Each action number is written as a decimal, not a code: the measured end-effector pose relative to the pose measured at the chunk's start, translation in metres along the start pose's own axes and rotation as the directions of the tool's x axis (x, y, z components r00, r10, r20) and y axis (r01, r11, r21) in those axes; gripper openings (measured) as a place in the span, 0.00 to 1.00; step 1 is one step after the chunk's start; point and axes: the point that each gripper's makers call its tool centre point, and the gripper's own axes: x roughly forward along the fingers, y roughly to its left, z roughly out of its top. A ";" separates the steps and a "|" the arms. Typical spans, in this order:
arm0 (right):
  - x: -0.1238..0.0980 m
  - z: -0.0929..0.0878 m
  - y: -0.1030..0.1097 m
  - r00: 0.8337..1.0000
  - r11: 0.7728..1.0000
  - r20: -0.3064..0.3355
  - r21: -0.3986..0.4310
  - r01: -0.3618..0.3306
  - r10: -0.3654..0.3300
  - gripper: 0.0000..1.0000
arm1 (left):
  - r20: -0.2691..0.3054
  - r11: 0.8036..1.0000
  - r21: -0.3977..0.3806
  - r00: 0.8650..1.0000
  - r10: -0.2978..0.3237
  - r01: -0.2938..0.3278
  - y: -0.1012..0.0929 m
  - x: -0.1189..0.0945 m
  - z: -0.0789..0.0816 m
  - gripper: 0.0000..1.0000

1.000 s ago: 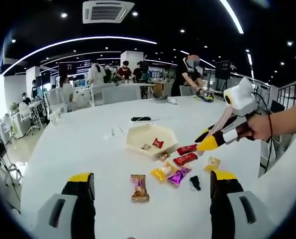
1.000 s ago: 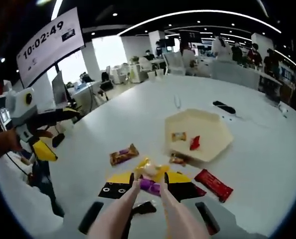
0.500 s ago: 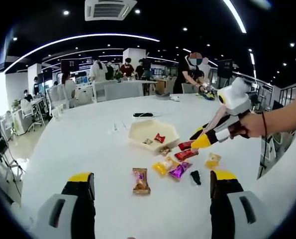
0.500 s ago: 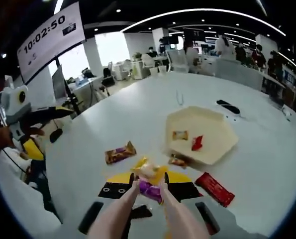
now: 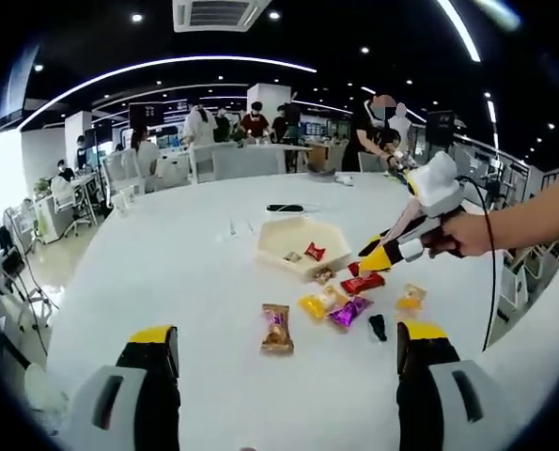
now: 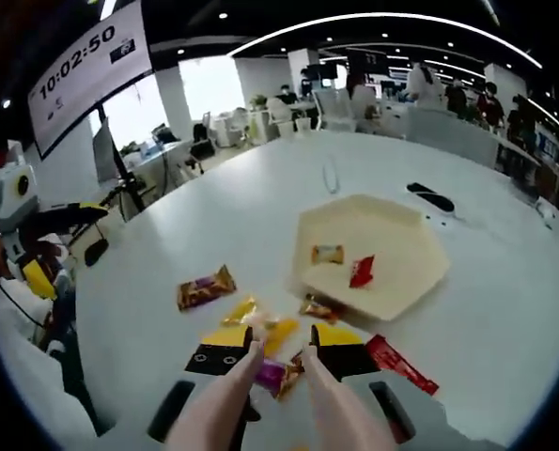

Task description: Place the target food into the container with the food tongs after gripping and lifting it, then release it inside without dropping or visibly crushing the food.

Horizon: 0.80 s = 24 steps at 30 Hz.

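Left gripper view: white round table (image 5: pixel 166 282), smooth and glossy, with broad bare surface on the near and left sides and the curved far edge bordered by chairs. Left gripper (image 5: pixel 288 362) at the bottom, yellow-tipped dark jaws spread wide apart, nothing between them. Cream hexagonal tray (image 5: pixel 293 240) past mid-table, shallow-walled, holding a red candy (image 5: pixel 314 251) and a small tan candy (image 5: pixel 291 256). Wrapped sweets scattered just in front of the tray: brown-wrapped bar (image 5: pixel 277 329) lying apart on the near side, yellow packet (image 5: pixel 317 303) touching a crinkled purple packet (image 5: pixel 350 311), red bar (image 5: pixel 363 283), orange candy (image 5: pixel 410 300) and a small black piece (image 5: pixel 378 326) toward the right edge. Right gripper (image 5: pixel 380 256) entering from the right, held in a hand (image 5: pixel 467 235), pale tongs between its jaws, tips low over the sweets beside the tray. Right gripper view: same tray (image 6: pixel 392 282) ahead and to the right, open table beyond it up to the far rim; red candy (image 6: pixel 361 272) and tan candy (image 6: pixel 327 254) inside. Right gripper (image 6: pixel 279 349) with jaws pressed against smooth pale food tongs (image 6: pixel 260 399), whose tips sit at the purple packet (image 6: pixel 277 374); firmness of the grip on that packet cannot be told. Yellow packet (image 6: pixel 260 324) just beyond, brown-wrapped bar (image 6: pixel 202 287) to the left, red bar (image 6: pixel 399 365) to the right.
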 end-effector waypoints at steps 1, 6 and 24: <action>0.002 -0.001 -0.002 1.000 1.000 -0.003 -0.009 -0.002 0.002 0.24 | 0.000 1.000 0.000 1.000 0.007 -0.007 0.000 0.000 0.000 0.97; 0.011 0.000 -0.008 1.000 1.000 -0.012 -0.015 -0.012 0.012 0.24 | -0.011 1.000 -0.002 1.000 0.024 -0.024 0.001 -0.002 0.000 0.97; 0.035 0.050 -0.020 0.997 0.986 0.021 -0.155 -0.064 0.068 0.24 | -0.044 0.992 -0.065 0.993 0.107 -0.109 0.018 -0.006 -0.009 0.97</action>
